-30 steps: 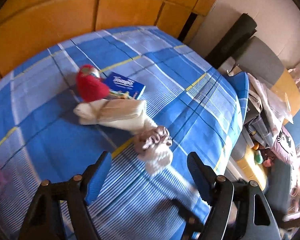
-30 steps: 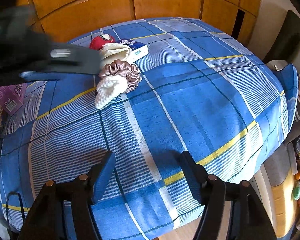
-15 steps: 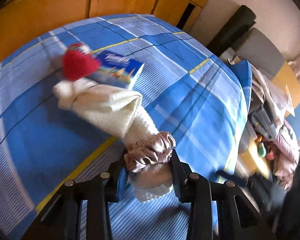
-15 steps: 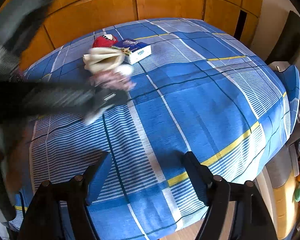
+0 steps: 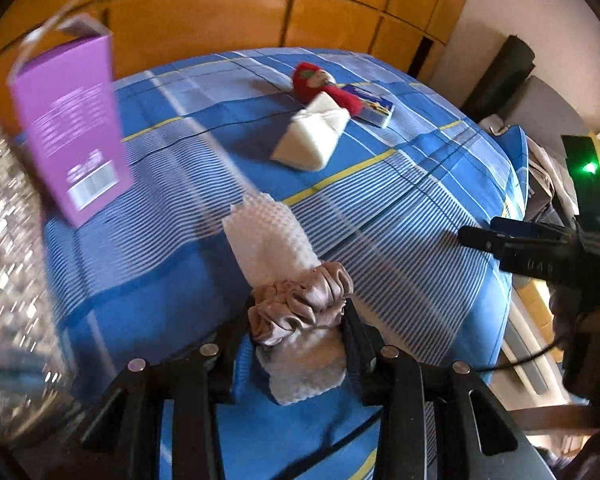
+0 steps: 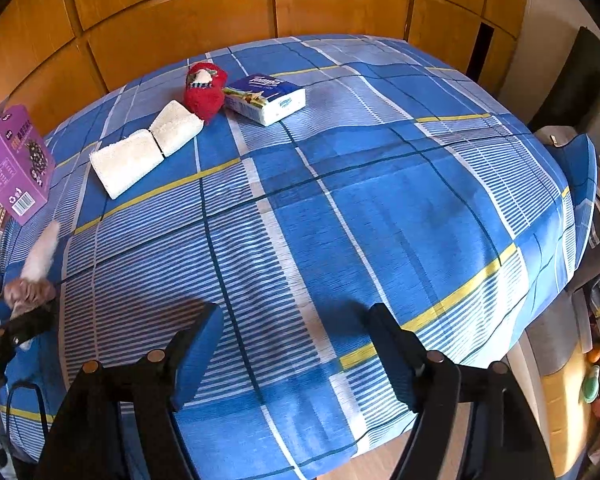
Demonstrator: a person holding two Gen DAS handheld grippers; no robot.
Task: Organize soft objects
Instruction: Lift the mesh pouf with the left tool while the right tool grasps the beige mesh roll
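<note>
My left gripper (image 5: pixel 298 332) is shut on a white knitted cloth (image 5: pixel 270 236) with a pink satin scrunchie (image 5: pixel 300 306) around it, held above the blue plaid tablecloth (image 5: pixel 400 208). That bundle also shows at the left edge of the right wrist view (image 6: pixel 36 268). A folded cream towel (image 6: pixel 144 152) and a red knitted toy (image 6: pixel 204 92) lie at the far side of the table. My right gripper (image 6: pixel 296 344) is open and empty above the near edge; it shows from the side in the left wrist view (image 5: pixel 520 244).
A pack of tissues (image 6: pixel 266 98) lies beside the red toy. A purple box (image 6: pixel 16 164) stands at the table's left edge next to a patterned container (image 5: pixel 8 260). Wooden panels (image 6: pixel 300 4) stand behind. Clutter and a chair (image 6: pixel 580 80) are to the right.
My left gripper closed on the cloth with the scrunchie, lifted it away from the towel and swung it left toward the purple box. The right gripper stayed open.
</note>
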